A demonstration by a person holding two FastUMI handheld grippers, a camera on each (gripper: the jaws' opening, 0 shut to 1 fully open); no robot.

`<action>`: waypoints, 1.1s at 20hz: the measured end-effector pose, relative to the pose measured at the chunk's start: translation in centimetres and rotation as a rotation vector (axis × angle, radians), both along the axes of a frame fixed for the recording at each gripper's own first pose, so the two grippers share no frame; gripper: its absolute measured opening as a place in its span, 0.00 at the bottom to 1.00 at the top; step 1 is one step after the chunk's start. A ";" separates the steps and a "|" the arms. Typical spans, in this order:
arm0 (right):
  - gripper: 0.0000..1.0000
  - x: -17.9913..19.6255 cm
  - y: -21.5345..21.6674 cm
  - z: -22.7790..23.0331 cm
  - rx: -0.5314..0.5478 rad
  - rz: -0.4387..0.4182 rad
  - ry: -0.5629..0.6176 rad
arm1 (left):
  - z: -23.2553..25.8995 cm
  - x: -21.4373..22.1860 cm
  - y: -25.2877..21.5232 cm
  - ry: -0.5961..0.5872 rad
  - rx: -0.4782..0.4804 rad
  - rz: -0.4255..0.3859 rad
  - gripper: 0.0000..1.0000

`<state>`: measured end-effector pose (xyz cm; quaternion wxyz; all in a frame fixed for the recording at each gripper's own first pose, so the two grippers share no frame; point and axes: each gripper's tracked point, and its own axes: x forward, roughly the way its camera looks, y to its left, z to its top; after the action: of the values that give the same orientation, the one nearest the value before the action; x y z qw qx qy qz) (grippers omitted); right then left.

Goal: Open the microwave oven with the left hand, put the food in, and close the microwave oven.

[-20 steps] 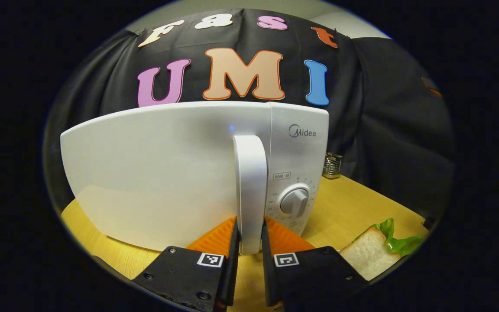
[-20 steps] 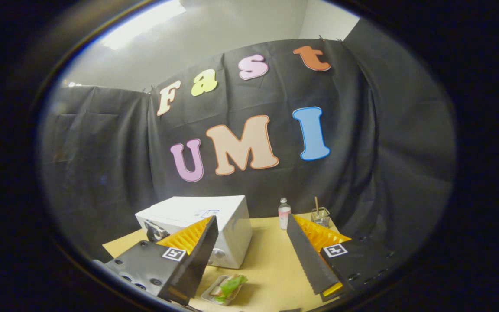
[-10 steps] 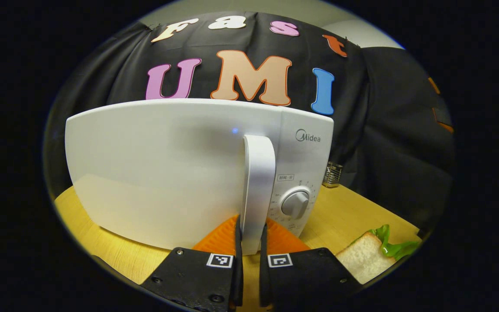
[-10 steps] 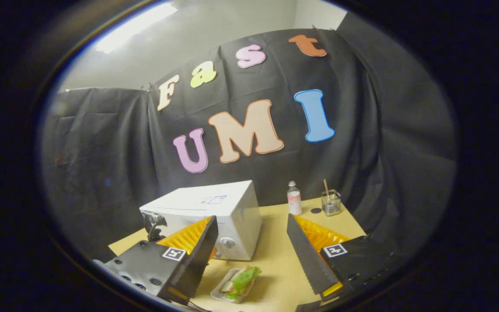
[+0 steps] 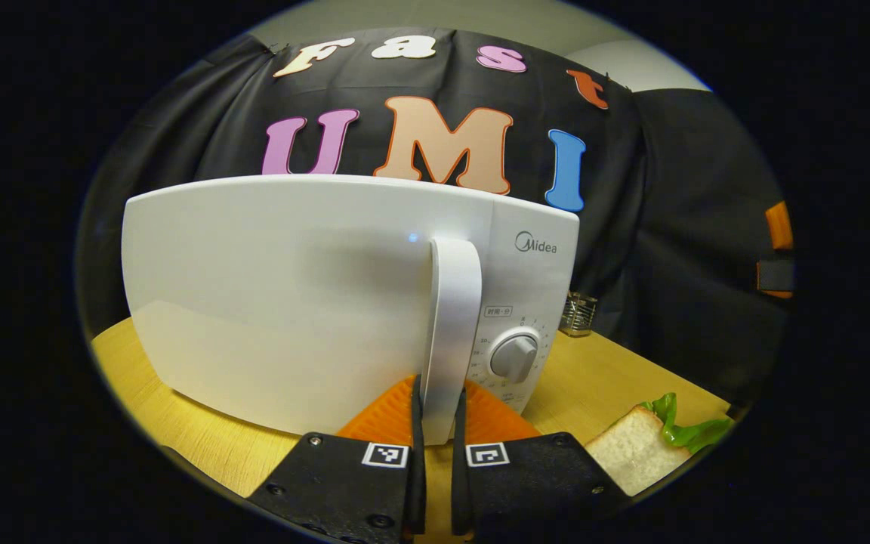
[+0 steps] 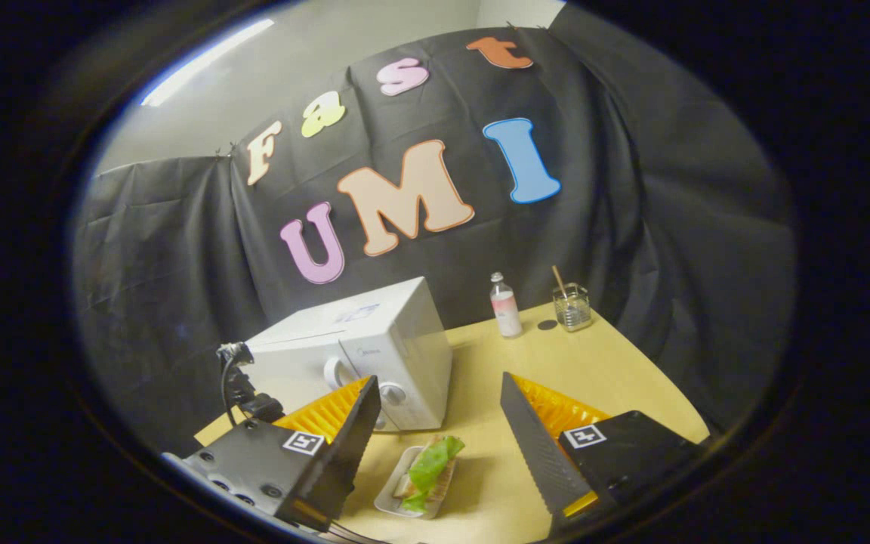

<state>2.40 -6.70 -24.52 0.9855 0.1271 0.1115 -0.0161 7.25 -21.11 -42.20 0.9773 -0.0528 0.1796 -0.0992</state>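
Note:
The white microwave [image 5: 291,295] stands close in front in the left gripper view, its door against the body. My left gripper [image 5: 435,423] is shut on the lower end of the upright door handle [image 5: 451,317]. The timer dial [image 5: 514,357] sits just right of the handle. A sandwich [image 5: 643,449] with green lettuce lies at the lower right. In the right gripper view, the microwave [image 6: 359,347] is farther off and the sandwich [image 6: 427,472] rests on a small white plate. My right gripper [image 6: 437,381] hangs open above them, holding nothing. The left gripper [image 6: 250,400] shows dark at the microwave's front.
A small bottle [image 6: 505,306] and a glass cup [image 6: 571,306] with a stick in it stand at the back of the wooden table [image 6: 601,378]. The cup [image 5: 578,313] also shows behind the microwave's right side. Black cloth walls the table on the far sides.
My left gripper's fingers have come together on the door handle. The right gripper has tilted downward, so the table, microwave and sandwich sit higher and fuller in its view.

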 end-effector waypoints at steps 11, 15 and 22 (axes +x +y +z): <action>0.98 -2.2 -2.5 -0.9 -0.018 -0.079 -0.027 | 2.6 -11.0 3.8 -0.060 0.011 -0.097 0.15; 0.98 -3.2 -1.9 -1.1 -0.016 -0.074 -0.029 | 2.8 -13.4 5.3 -0.031 0.021 -0.076 0.20; 0.98 -4.3 -0.1 -0.5 0.038 -0.045 -0.050 | 2.6 -16.5 11.3 0.014 -0.061 0.049 0.94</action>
<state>-1.85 -6.83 -24.97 0.9847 0.1489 0.0844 -0.0332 -9.28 -9.81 -39.60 0.9761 -0.0876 0.1822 -0.0802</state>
